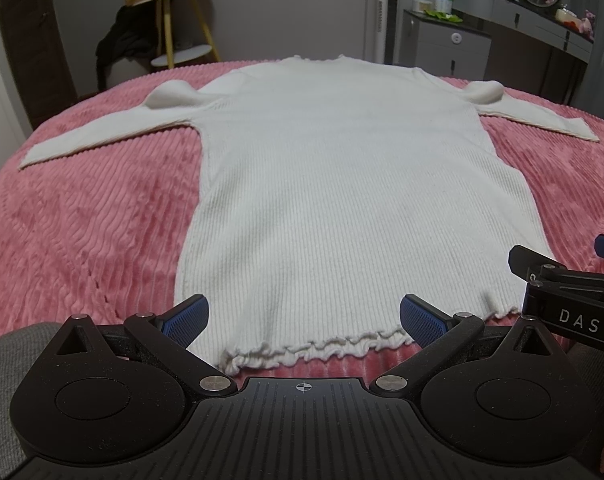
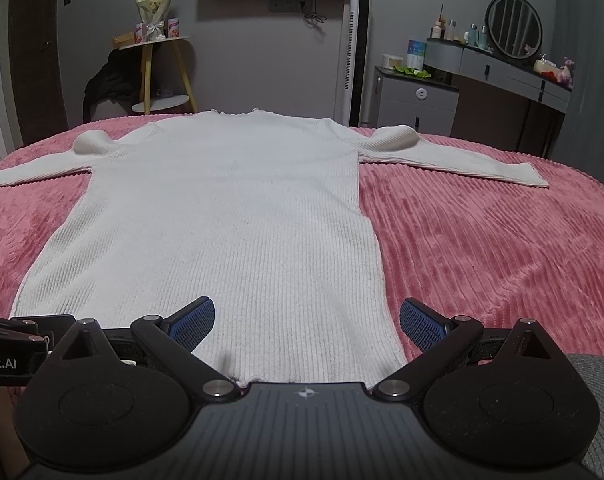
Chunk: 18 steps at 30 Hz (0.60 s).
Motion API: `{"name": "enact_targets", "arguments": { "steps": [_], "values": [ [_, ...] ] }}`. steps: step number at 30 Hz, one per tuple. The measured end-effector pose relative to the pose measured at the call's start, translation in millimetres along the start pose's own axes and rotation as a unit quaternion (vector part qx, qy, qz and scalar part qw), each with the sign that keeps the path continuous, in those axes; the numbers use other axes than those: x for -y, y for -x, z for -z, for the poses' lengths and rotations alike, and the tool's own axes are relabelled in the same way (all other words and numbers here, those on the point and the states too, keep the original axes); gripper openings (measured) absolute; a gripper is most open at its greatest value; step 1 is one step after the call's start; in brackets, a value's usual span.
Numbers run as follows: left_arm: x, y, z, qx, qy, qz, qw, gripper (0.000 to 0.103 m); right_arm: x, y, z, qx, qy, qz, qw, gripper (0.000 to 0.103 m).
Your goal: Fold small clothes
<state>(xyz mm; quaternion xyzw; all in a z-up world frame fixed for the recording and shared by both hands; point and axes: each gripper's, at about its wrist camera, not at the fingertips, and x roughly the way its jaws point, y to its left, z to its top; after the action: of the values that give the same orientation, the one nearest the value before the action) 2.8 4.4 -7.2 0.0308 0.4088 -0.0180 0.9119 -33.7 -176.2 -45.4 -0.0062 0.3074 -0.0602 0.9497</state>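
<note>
sweater [image 1: 342, 184] lies flat on the pink bedspread [image 1: 81, 220], hem near – left gripper [image 1: 304, 318] and right gripper [image 2: 306, 320], both spread, should pinch the hem corners evenly.

Both cameras sit low at the hem end of the white sweater [image 1: 342, 184], close above the bed [image 1: 81, 220], facing its collar and the far wall. The left view looks from left of the hem, the right view from right; both share the whole sweater.
</note>
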Motion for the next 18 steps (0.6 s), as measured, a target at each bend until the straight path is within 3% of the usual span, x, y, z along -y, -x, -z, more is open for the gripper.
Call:
{"name": "enact_targets", "arguments": {
  "steps": [18],
  "values": [
    [1.9, -1.4, -1.8, -0.003, 0.004, 0.007, 1.0000, 0.103, 0.2, -1.6, -1.0, -0.003, -0.002, -0.010, 1.000, 0.099]
  ]
}}
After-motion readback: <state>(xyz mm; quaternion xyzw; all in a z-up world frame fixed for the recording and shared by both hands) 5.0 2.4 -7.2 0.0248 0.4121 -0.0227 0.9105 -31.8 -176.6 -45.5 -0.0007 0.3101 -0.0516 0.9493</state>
